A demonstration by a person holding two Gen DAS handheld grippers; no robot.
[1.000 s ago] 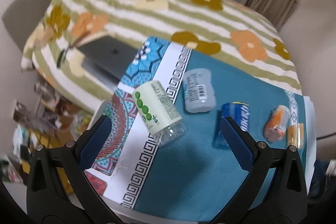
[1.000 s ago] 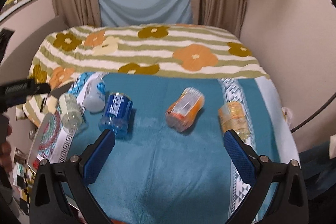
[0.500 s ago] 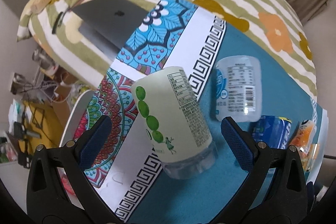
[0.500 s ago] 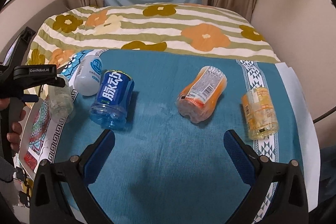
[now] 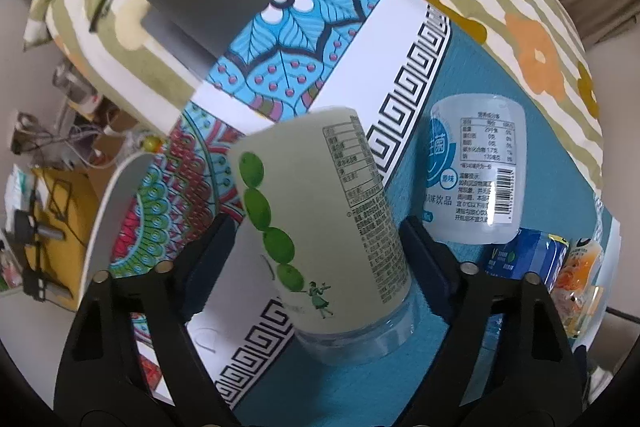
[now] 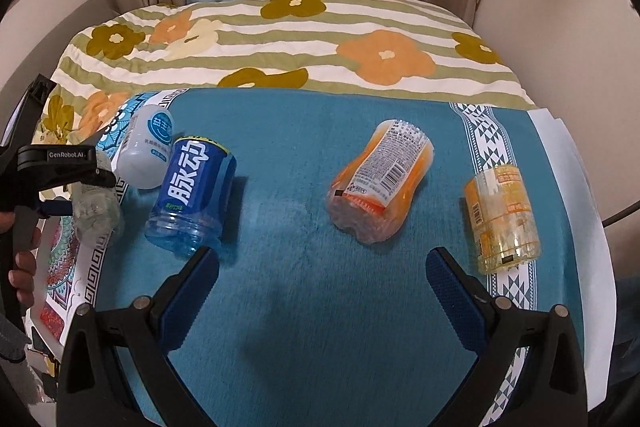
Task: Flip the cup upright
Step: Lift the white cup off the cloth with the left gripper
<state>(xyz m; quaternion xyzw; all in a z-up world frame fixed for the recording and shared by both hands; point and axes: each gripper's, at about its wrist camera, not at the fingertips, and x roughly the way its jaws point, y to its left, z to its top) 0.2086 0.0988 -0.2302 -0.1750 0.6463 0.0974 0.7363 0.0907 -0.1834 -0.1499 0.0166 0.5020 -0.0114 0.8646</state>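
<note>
Both left tongs [image 5: 316, 251] arms flank green-dotted cup [image 5: 320, 223], seemingly untouched.

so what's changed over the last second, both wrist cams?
The left gripper has come in on the green-dotted cup, and its fingers have narrowed until they flank the cup's sides; whether they grip it yet can't be told. The right gripper has edged a little closer over the teal cloth, jaws wide open. All five cups lie on their sides as before.
</note>
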